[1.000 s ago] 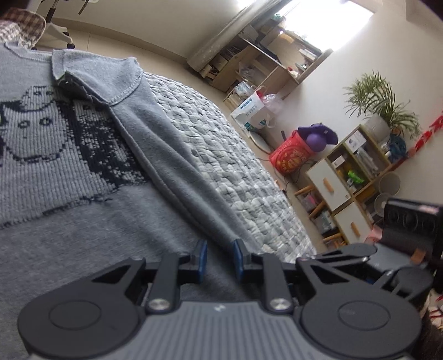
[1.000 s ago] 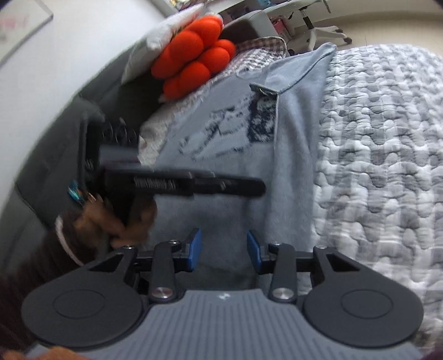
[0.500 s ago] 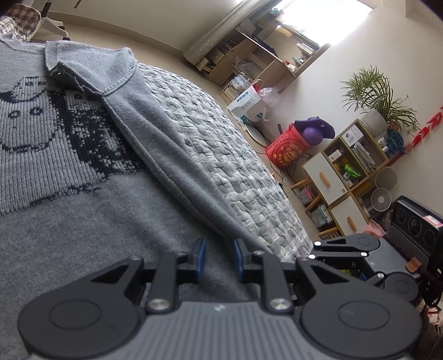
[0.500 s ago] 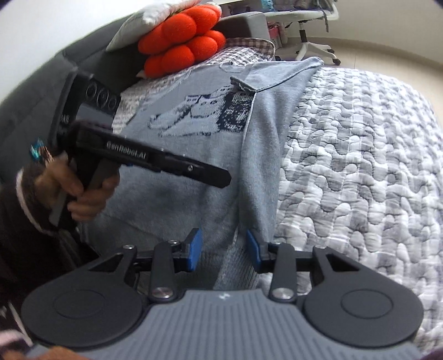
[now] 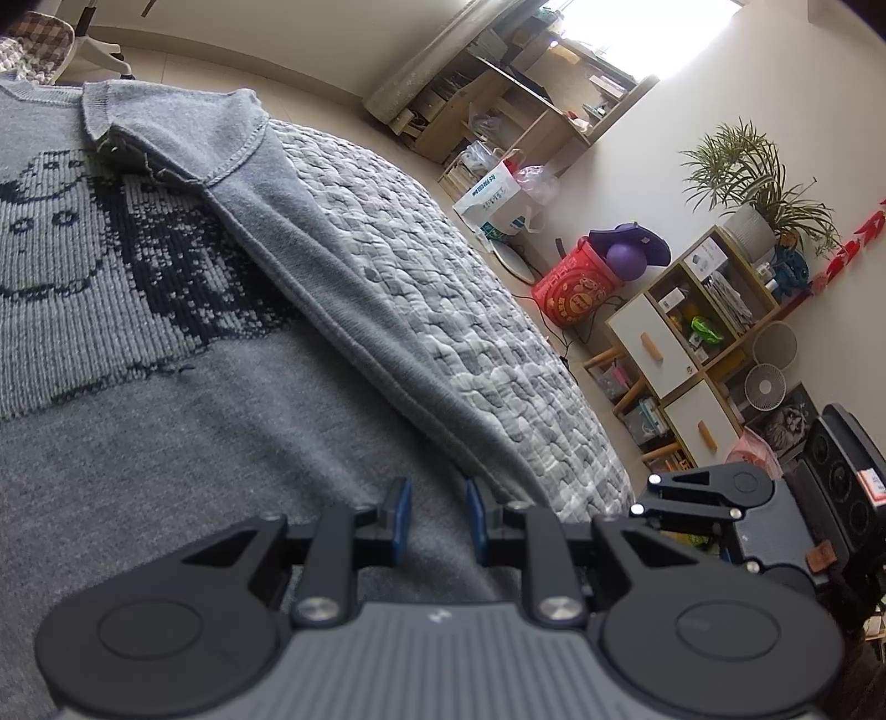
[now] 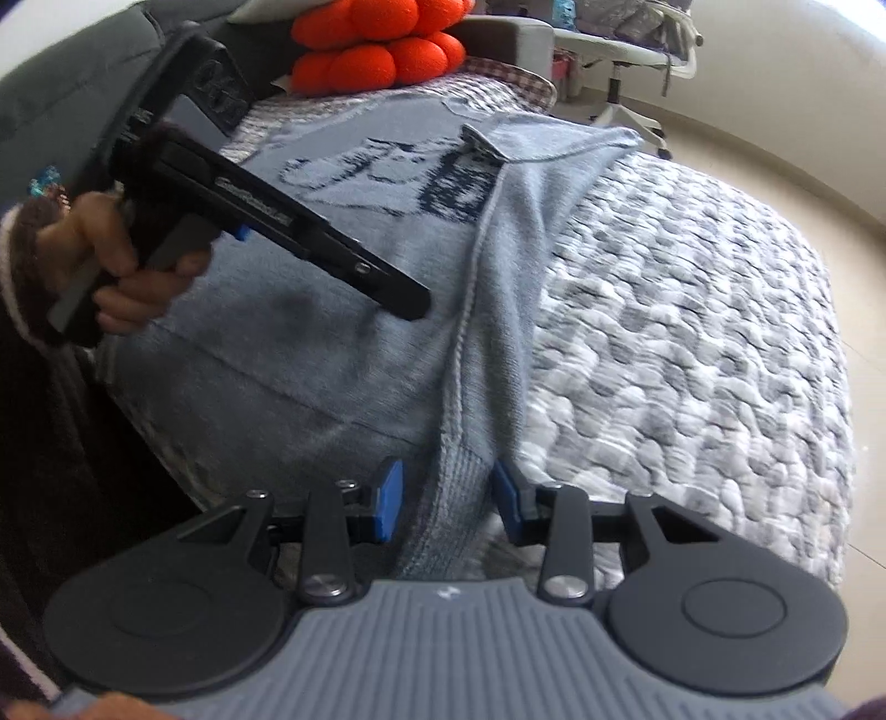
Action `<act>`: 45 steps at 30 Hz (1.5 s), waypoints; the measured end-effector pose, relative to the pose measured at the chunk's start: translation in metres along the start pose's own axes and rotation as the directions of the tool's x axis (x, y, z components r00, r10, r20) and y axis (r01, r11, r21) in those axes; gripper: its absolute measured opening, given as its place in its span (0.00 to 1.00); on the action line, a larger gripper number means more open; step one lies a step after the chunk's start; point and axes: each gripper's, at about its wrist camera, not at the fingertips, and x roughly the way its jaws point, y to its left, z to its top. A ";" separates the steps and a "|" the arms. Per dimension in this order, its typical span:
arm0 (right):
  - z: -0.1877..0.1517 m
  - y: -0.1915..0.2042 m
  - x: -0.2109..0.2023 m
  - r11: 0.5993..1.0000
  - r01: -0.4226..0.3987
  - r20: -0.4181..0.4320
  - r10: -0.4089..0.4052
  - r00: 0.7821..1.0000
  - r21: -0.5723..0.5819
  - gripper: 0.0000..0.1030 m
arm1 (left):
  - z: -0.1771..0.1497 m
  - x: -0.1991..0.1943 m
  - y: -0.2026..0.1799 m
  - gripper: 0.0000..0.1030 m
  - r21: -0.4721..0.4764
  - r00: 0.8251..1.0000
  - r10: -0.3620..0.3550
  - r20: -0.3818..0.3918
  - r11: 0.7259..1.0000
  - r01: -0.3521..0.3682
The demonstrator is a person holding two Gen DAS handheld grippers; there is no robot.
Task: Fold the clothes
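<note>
Hovering open: both hand-held grippers (image 5: 434,512) (image 6: 447,501) above sweater (image 5: 221,415).

one grey sweater (image 5: 232,421), one quilted bedspread (image 5: 476,354), two grippers, left (image 5: 433,518) and right (image 6: 447,501), one potted plant (image 5: 758,183), two fans (image 5: 767,382), perhaps seven orange balls (image 6: 382,44), partly cropped, one office chair (image 6: 626,61)

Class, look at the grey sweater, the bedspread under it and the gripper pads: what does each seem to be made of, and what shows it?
Sweater: knitted yarn, probably wool or acrylic; matte ribbed stitch rows and a knitted-in dark picture.
Bedspread: quilted woven fabric, likely cotton; puffy stitched bumps, no sheen.
Pads: blue, smooth, seemingly rubber or soft plastic, on hard black plastic arms.
</note>
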 end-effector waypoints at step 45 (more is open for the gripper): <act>0.040 -0.011 -0.012 0.842 -0.474 0.148 0.450 0.881 0.258 0.10 | 0.022 -0.062 0.060 0.46 -0.105 0.999 -0.042 0.019 0.994 0.044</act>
